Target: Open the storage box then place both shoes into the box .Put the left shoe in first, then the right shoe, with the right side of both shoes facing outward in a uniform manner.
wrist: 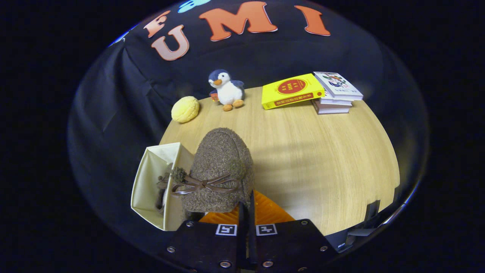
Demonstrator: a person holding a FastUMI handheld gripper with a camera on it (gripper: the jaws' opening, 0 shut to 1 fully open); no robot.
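Tongs (246, 206) pinching heel rim of brown fleece loafer (219, 170), toe pointing ahead, beside open cream storage box (146, 182) to the left, apparently for insertion next to shoe already inside (163, 189).

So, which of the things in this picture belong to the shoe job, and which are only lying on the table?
For the job:
- storage box, open, one shoe already inside
- brown shoe, held by the gripper, fingers nearly closed on its rear edge, next to the box

Only lying about:
- penguin toy
- yellow round toy
- stack of books, yellow book leaning on it
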